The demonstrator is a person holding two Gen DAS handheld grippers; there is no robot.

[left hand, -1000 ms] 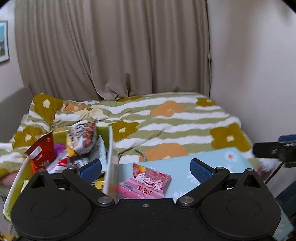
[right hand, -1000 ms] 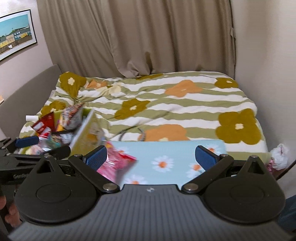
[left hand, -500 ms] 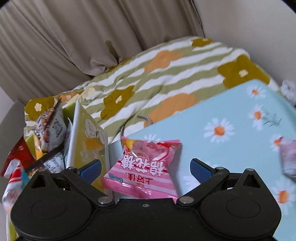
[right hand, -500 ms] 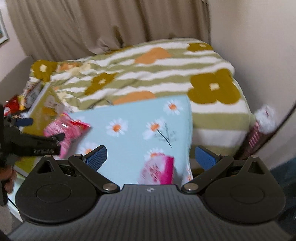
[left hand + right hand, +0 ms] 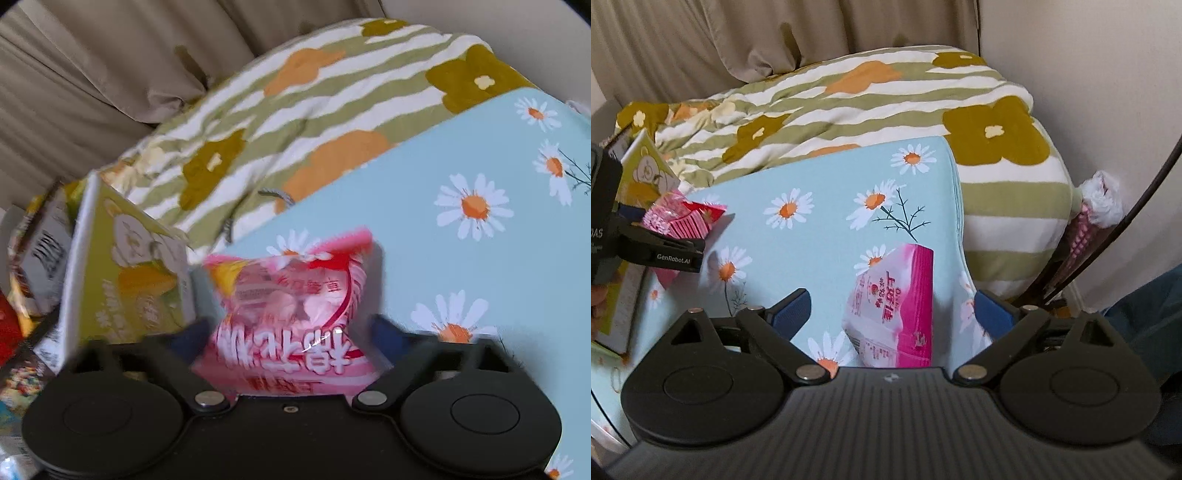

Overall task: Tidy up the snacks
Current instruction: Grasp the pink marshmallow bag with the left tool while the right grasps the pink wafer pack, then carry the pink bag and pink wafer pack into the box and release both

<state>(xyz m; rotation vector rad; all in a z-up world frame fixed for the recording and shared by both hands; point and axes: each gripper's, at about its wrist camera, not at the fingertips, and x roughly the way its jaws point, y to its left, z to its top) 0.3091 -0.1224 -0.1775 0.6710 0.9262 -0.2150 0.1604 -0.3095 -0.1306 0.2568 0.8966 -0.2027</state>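
Observation:
My left gripper (image 5: 291, 332) has closed on a pink striped candy bag (image 5: 295, 306) and squeezes it at the left edge of the light blue daisy tabletop (image 5: 461, 177). The bag and gripper also show in the right wrist view (image 5: 679, 221). My right gripper (image 5: 892, 308) is open, its fingers either side of a pink and white snack bag (image 5: 897, 306) lying on the tabletop near its right edge. A yellow-green snack box (image 5: 125, 273) holding several snack packs stands just left of the candy bag.
A bed with a green striped flower quilt (image 5: 849, 99) lies behind the table, with beige curtains (image 5: 720, 37) beyond. A white and pink wrapped bundle (image 5: 1097, 206) leans against a dark frame by the right wall.
My left gripper moved down onto the candy bag and shut on it, crumpling it. My right gripper swung right and down over the pink and white bag.

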